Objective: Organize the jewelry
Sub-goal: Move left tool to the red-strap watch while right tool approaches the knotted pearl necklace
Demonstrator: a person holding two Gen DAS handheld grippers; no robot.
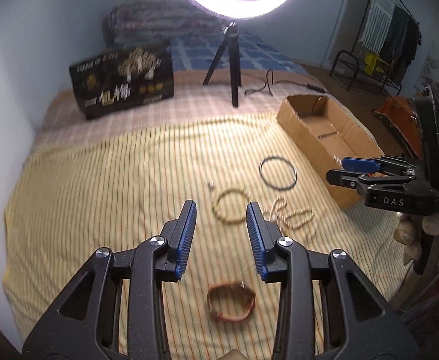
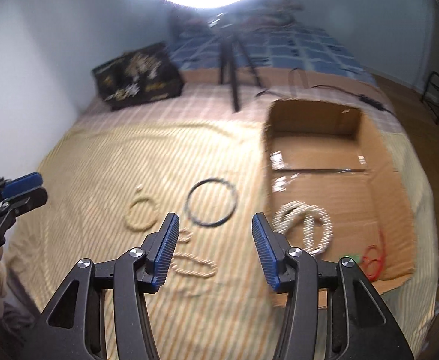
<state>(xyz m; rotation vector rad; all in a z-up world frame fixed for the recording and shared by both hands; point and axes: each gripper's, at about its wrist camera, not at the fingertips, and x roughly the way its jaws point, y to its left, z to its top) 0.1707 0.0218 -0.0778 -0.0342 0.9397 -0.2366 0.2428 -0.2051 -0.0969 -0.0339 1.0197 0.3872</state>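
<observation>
I hold both tools, left tool [image 1: 221,219] and right tool [image 2: 214,231], half open and empty. Risk: blur near the cardboard box [image 2: 375,156] could misplace my grasp on the black ring [image 2: 212,202].

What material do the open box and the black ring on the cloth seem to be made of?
Open box: corrugated cardboard, matte brown, with ragged cut edges and taped seams. Black ring: thin, dark, evenly round; probably rubber or cord, but blur leaves it open.

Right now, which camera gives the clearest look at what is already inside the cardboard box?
The right wrist view: it looks down into the cardboard box, showing a pale bead necklace and a red piece on its floor. The left wrist view sees the box from the side; those pieces are hidden.
</observation>
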